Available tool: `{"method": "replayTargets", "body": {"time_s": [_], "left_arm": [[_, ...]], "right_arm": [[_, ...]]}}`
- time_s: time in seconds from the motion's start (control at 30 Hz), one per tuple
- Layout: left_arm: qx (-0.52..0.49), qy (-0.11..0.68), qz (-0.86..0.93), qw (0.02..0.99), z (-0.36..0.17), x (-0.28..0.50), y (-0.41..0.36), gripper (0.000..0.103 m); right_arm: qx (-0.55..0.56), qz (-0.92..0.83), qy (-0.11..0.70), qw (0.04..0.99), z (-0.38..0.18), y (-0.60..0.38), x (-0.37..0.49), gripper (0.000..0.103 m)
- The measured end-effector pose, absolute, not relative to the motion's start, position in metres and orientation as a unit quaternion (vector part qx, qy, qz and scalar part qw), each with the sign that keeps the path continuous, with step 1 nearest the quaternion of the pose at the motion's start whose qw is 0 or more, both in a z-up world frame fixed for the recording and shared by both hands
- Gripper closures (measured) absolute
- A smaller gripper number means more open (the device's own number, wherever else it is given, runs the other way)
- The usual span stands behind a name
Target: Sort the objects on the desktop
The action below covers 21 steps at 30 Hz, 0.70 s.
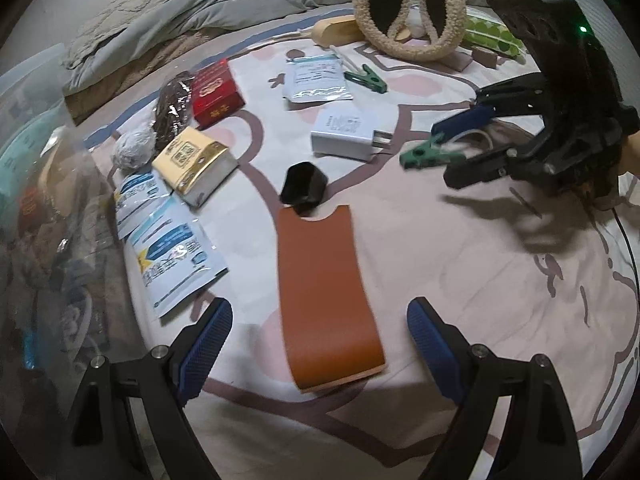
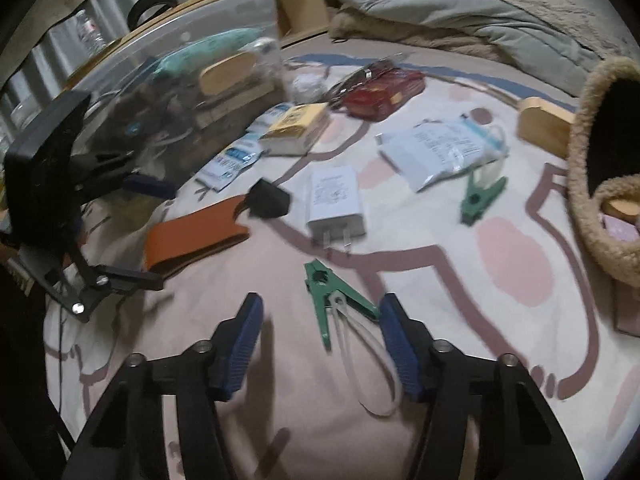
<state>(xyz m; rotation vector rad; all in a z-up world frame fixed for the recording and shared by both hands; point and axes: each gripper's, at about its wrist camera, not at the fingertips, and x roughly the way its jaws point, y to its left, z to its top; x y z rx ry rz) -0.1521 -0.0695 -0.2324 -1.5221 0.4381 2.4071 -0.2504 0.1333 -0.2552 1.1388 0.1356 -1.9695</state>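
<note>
Lying between the right gripper (image 2: pixel 320 344) pads, seemingly unclamped: green clip (image 2: pixel 334 300); left gripper (image 1: pixel 320 344) open above brown sleeve (image 1: pixel 324 292).

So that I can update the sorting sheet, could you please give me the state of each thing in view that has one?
left tool: open, empty, above the brown sleeve
right tool: open, near green clip between its fingers
near green clip: not clamped, lying on the cloth
far green clip: lying loose
white charger: unplugged, prongs out
yellow box: closed
red box: closed
</note>
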Motion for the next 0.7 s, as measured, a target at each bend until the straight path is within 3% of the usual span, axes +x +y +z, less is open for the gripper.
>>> {"method": "replayTargets", "body": {"time_s": [0.23,0.3,0.43,0.53,0.7], "left_arm": [[-0.529,0.144,0.825,0.133,-0.243,-0.16,-0.064,0.013],[-0.53,0.141,0.826,0.131,-0.245,-0.162,-0.064,0.014],[-0.536,0.122,0.824,0.137,-0.248,-0.165,-0.067,0.034],[-0.532,0.114,0.828,0.134,-0.245,-0.165,-0.069,0.055],[-0.533,0.104,0.829,0.133,-0.244,-0.165,-0.072,0.055]], "right_arm": [[0.449,-0.793,0.089,0.402,-0.254,0.125,-0.246,0.049],[0.446,-0.797,0.104,0.395,-0.255,0.121,-0.246,0.055],[0.443,-0.803,0.114,0.382,-0.257,0.123,-0.247,0.067],[0.444,-0.805,0.108,0.379,-0.257,0.126,-0.247,0.068],[0.443,-0.809,0.109,0.371,-0.256,0.125,-0.244,0.069]]}}
